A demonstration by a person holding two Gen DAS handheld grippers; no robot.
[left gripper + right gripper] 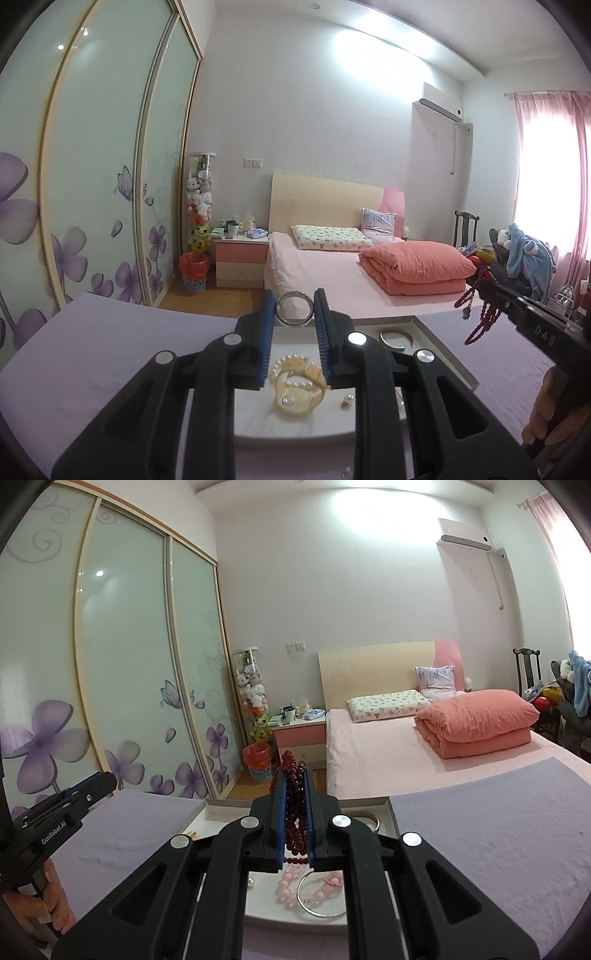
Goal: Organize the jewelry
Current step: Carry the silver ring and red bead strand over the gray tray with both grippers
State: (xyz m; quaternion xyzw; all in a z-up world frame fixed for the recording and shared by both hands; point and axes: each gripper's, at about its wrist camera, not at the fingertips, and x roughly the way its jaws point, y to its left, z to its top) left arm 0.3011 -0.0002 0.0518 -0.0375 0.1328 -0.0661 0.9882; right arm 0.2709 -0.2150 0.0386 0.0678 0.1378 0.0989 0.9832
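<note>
— So where is the jewelry right now?

— Split between both hands. The silver ring (pixel 294 309) stands upright, pinched at its sides near the tips of the left tool (pixel 294 308). The dark red bead strand (pixel 295 812) runs lengthwise down the almost fully closed right tool (pixel 295 786), with loops spilling past the tips and out the back.

— And the destination?

— Likely the shallow white box (pixel 439 345), lying ahead of and below both tools on the lavender-covered desk (pixel 110 354); a silver bangle (pixel 395 338) already rests inside. Beneath the tools sits a white tray (pixel 295 417) holding a pearl bracelet (pixel 295 369), and in the right view pink beads (pixel 288 886) and a thin silver hoop (pixel 321 897).

— Which hand is closer?

— Hard to tell; both hover over the tray, the box just beyond.

— Any writing?

— "GenRobot.AI" on the left tool's side, and what looks like "DAS" on the right one.
</note>
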